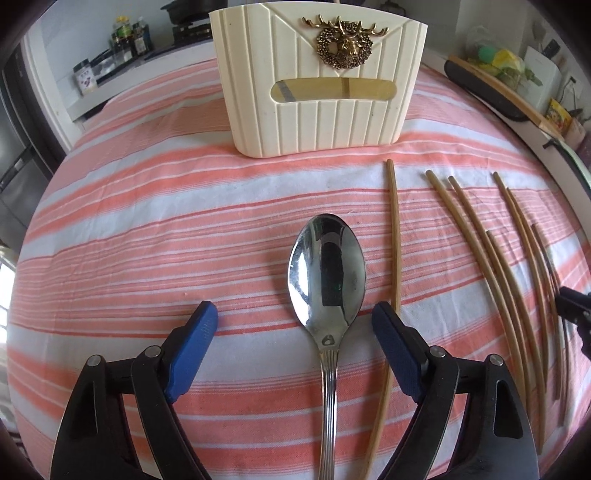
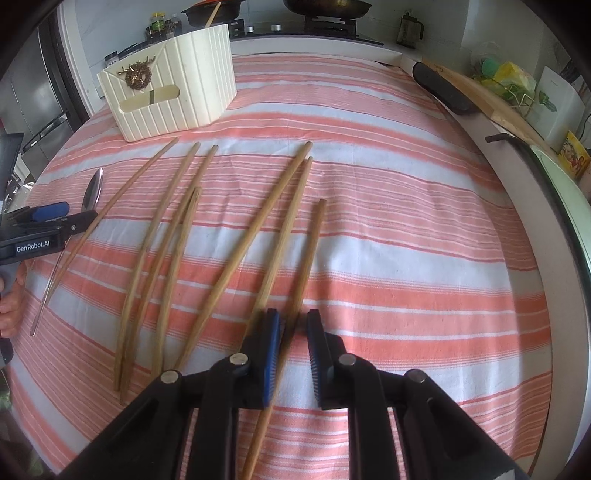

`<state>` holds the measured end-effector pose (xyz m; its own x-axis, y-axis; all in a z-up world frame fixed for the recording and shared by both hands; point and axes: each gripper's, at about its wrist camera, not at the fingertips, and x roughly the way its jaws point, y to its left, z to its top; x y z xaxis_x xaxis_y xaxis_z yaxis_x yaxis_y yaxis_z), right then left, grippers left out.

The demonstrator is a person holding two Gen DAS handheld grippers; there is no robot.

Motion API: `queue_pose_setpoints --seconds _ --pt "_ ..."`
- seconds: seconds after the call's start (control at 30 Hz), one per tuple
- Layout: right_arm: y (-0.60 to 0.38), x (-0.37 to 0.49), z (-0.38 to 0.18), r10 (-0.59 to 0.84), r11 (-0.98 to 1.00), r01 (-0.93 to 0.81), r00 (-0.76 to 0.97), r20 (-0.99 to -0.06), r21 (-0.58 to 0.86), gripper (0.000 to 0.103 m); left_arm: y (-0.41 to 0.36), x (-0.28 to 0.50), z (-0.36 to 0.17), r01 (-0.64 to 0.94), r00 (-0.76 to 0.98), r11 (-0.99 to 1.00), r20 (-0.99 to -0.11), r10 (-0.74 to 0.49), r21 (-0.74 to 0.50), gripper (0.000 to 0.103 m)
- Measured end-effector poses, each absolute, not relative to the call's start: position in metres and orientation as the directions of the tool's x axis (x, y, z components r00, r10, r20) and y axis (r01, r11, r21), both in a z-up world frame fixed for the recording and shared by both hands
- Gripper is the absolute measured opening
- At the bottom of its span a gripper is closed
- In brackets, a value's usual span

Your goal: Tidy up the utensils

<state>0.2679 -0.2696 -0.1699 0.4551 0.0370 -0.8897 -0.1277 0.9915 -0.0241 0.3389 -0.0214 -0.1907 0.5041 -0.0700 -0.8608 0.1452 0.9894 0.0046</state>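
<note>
Spoon (image 1: pixel 327 273) lies on the striped cloth (image 1: pixel 147 229), between the wide-open fingers of the left claw (image 1: pixel 295 319), not touching them. The right claw (image 2: pixel 293 325) is nearly closed around one chopstick (image 2: pixel 303 266). The cream holder (image 1: pixel 317 81) stands behind.

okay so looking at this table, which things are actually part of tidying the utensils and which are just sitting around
Part of the job: spoon between the open left gripper; chopsticks on the striped cloth; one chopstick between the right gripper; cream holder.

Lying about: pans and jars on the counter behind.
</note>
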Motion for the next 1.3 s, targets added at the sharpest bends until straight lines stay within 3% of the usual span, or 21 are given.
queue_pose_setpoints --seconds 0.13,0.27,0.4,0.7,1.0,1.3 --pt "-0.262 0.289 -0.171 0.018 0.988 -0.145 0.46 -0.888 -0.056 0.019 -0.027 0.346 -0.189 0.178 0.509 0.984 -0.855 -0.101 -0.01 0.073" --pt "-0.258 0.312 -0.172 0.02 0.984 -0.165 0.467 -0.884 -0.065 0.018 -0.029 0.351 -0.185 0.229 0.536 0.973 -0.833 -0.135 -0.011 0.042" --pt "-0.271 0.329 -0.169 0.083 0.991 -0.129 0.455 -0.887 0.026 0.008 -0.023 0.35 -0.182 0.246 0.53 0.968 -0.83 -0.173 -0.045 0.042" --pt "-0.3 0.309 -0.122 0.26 0.962 -0.078 0.544 -0.798 0.26 0.006 0.004 0.322 -0.139 0.227 0.61 0.97 -0.763 -0.213 -0.09 0.042" --pt "-0.292 0.25 -0.044 0.284 0.957 -0.164 0.683 -0.673 0.237 0.006 0.035 0.275 -0.078 0.225 0.711 0.967 -0.659 -0.245 -0.117 0.042" --pt "-0.278 0.201 -0.007 0.247 0.969 -0.188 0.791 -0.559 0.162 0.006 0.047 0.242 -0.048 0.222 0.764 0.969 -0.597 -0.245 -0.113 0.041"
